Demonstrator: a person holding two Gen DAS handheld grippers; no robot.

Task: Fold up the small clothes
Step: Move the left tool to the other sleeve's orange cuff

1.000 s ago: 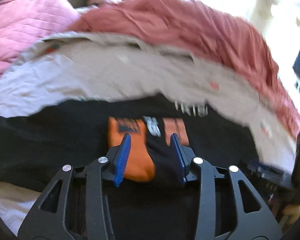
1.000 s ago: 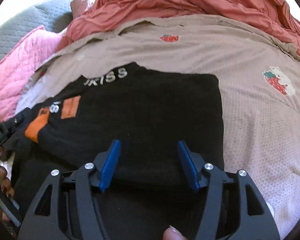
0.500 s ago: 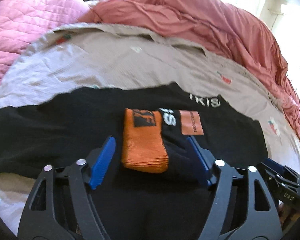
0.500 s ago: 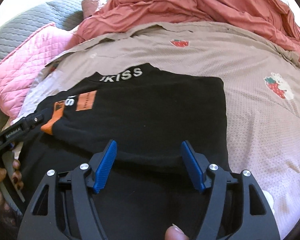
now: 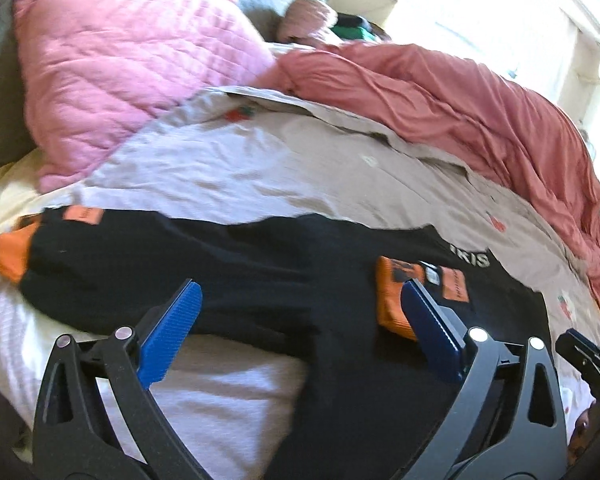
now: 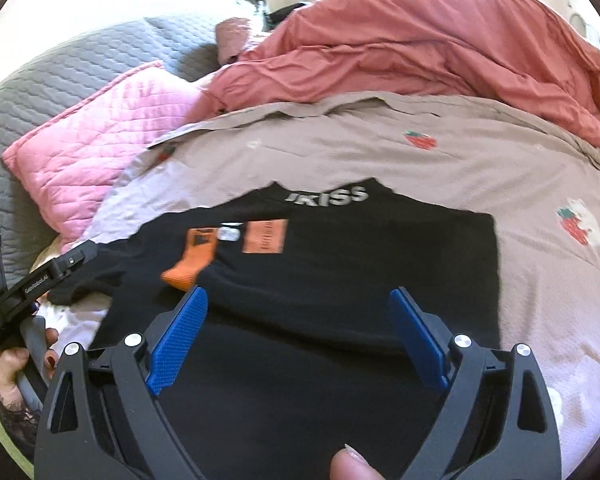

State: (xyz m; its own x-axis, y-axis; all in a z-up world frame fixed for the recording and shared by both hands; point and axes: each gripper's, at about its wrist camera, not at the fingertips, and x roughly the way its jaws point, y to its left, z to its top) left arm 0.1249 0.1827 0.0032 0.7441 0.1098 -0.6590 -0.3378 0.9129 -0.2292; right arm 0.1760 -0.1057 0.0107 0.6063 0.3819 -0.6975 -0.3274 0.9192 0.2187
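Note:
A black sweater (image 5: pixel 284 272) with orange cuffs lies flat on the bed. One sleeve is folded across its body, its orange cuff (image 5: pixel 392 304) on the chest; in the right wrist view the cuff (image 6: pixel 192 264) lies left of the collar lettering. The other sleeve stretches left, ending in an orange cuff (image 5: pixel 12 252). My left gripper (image 5: pixel 300 328) is open and empty, above the sweater's left half. My right gripper (image 6: pixel 296 332) is open and empty over the sweater (image 6: pixel 340 280), a little above the folded part.
The beige strawberry-print sheet (image 6: pixel 500 184) covers the bed. A pink quilted pillow (image 5: pixel 120 76) lies at the back left. A crumpled red duvet (image 5: pixel 480 108) lies along the back and right. A grey quilted headboard (image 6: pixel 60 76) stands behind.
My left gripper has let go of the folded sleeve cuff, opened wide and swung left toward the outstretched sleeve. My right gripper has drawn back slightly and stays open.

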